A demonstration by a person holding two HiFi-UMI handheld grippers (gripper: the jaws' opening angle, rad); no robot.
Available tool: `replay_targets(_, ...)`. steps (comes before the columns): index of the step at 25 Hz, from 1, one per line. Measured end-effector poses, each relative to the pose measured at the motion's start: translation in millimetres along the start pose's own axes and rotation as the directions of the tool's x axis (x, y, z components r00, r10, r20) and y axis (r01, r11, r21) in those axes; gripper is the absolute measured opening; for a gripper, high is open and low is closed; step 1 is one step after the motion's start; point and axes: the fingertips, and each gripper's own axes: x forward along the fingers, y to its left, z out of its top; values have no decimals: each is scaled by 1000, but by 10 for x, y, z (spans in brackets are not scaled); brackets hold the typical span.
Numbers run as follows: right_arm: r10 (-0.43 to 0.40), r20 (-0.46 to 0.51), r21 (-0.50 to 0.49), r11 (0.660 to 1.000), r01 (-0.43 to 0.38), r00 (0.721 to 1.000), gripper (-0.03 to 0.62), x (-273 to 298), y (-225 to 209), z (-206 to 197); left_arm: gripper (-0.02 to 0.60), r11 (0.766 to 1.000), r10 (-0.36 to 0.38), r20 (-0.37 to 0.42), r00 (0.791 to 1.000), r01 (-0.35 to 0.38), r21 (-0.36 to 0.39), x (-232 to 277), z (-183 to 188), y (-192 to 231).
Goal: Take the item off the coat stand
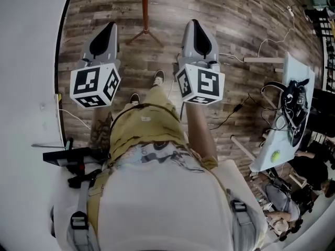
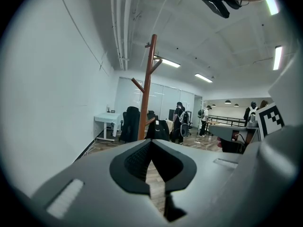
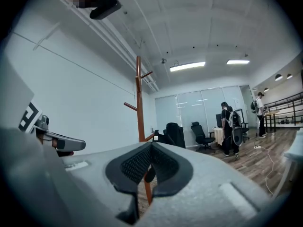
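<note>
closed on nothing, left gripper (image 2: 151, 145) and right gripper (image 3: 151, 146) face the wooden coat stand (image 3: 139, 103), upright on the floor (image 1: 235, 25), well left of the white table (image 1: 296, 69). small dark item (image 3: 149, 174) hangs low beside its pole, apparently lengthwise downward; probably soft, light, best gripped near its top.

I see the coat stand (image 2: 147, 86), a red-brown wooden pole that stands upright, with short pegs (image 2: 137, 84) pointing up. A black item (image 2: 159, 130) with a small white tag (image 2: 155, 122) hangs from a low peg on its right side.
</note>
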Motion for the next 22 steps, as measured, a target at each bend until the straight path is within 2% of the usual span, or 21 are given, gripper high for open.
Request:
replay_targets(6,73,-23,40,997,-72,997,0,465,-413,-18,0,1000,13,-10,1000,-13,-2,609,116,-227)
replay_targets(12,101,-60,74,993,-97,993,0,718,-598,-121,0,999,36,-29,999,-36,3,902,135,-249)
replay_targets(15,98,-78,114,989,-89,992,0,818,-585,-176,0,1000,27,-34,999,-27,-6,1005,116,-157)
replay_targets(22,25,-98,89,996,-16,995,1,1153,-529,-198,0,999,-42,-29,999,41,-24,1320,197,131)
